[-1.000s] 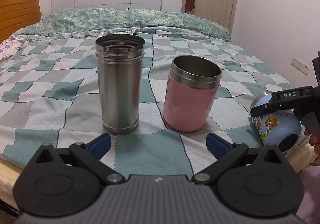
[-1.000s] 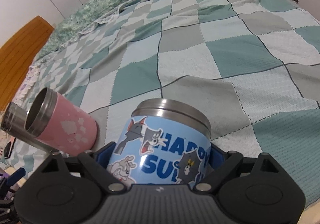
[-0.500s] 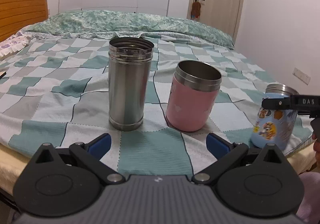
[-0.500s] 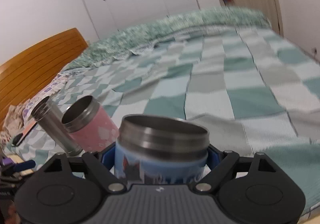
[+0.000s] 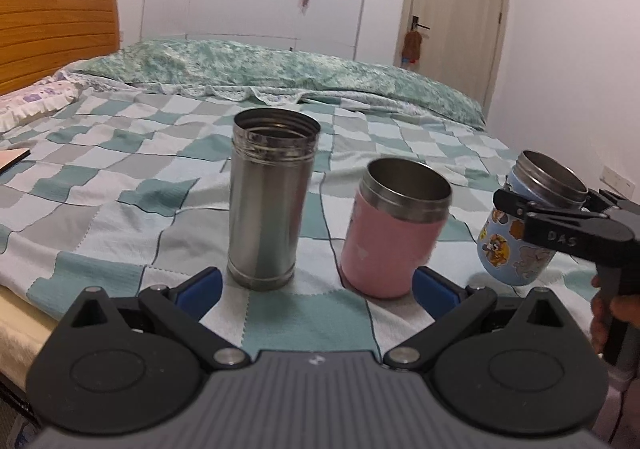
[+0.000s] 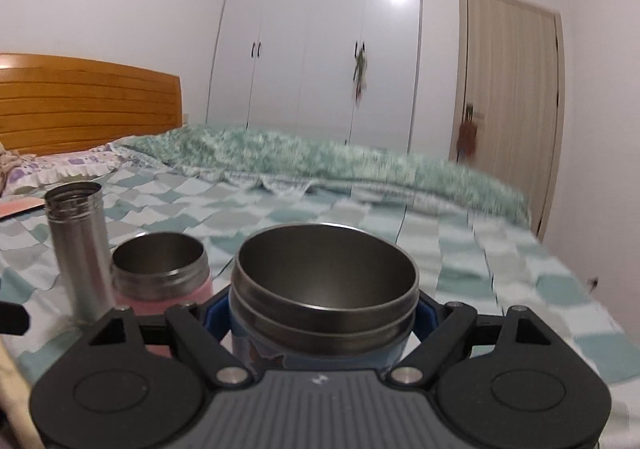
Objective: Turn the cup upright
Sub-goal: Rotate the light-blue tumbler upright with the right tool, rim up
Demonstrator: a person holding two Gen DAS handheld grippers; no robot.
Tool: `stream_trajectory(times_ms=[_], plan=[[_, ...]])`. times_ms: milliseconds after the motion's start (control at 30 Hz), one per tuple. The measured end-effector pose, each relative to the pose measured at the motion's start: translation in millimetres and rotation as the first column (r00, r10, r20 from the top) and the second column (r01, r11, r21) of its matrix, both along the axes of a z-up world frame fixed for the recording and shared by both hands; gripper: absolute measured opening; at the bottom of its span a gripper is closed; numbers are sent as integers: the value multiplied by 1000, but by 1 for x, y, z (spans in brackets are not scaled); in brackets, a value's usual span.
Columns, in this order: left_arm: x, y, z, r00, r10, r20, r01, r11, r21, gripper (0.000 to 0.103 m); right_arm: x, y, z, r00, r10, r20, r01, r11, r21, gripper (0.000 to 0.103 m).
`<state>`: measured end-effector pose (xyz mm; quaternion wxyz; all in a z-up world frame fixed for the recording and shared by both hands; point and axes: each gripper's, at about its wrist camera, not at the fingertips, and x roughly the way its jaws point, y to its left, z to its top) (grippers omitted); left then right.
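A checkered bed (image 5: 120, 209) fronts white wardrobes (image 6: 320, 49). Right gripper (image 6: 324, 313) fingers pinch the blue cup (image 5: 520, 237). Left gripper (image 5: 316, 289) fingers are spread.

Blue cartoon cup (image 5: 520, 233) now mouth-up (slightly tilted) in right tongs (image 6: 324, 313), off the bedspread.

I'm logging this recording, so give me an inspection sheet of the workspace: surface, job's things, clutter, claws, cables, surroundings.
Surface: checkered bedspread, rumpled near the pillows.
Job's things: blue cartoon cup lifted off the bed, mouth up, tilted; steel cup and pink cup standing upright.
Clutter: flat pinkish item at the left edge, unclear what.
Claws: right claw shut on the blue cartoon cup; left claw open, empty.
Cables: nothing seen.
Surroundings: wooden headboard, white wardrobe, door.
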<state>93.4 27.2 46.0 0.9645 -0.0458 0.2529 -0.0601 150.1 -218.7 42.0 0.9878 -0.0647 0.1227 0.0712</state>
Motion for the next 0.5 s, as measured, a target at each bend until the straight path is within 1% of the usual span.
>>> stream_trajectory(times_ms=[67, 133, 200, 233, 400, 500], plan=[[2, 2, -1, 1000, 14, -2, -14, 1000, -3, 103, 6, 5, -9, 1000, -10, 12, 10, 1000, -23, 85], [5, 3, -3, 1000, 23, -3, -23, 1000, 2, 103, 10, 4, -22, 1000, -2, -16, 2, 1000, -15, 85], [6, 2, -5, 999, 32, -2, -32, 999, 15, 103, 12, -1, -37, 999, 17, -48, -16, 1000, 12, 85], [7, 3, -6, 999, 35, -1, -35, 999, 20, 103, 7, -3, -40, 1000, 21, -10, -21, 1000, 18, 85], [9, 0, -7, 999, 42, 9, -43, 998, 36, 103, 8, -6, -39, 999, 31, -23, -31, 999, 29, 85], [7, -3, -6, 999, 47, 28, -48, 998, 51, 103, 9, -14, -38, 998, 42, -40, -39, 996, 76, 86]])
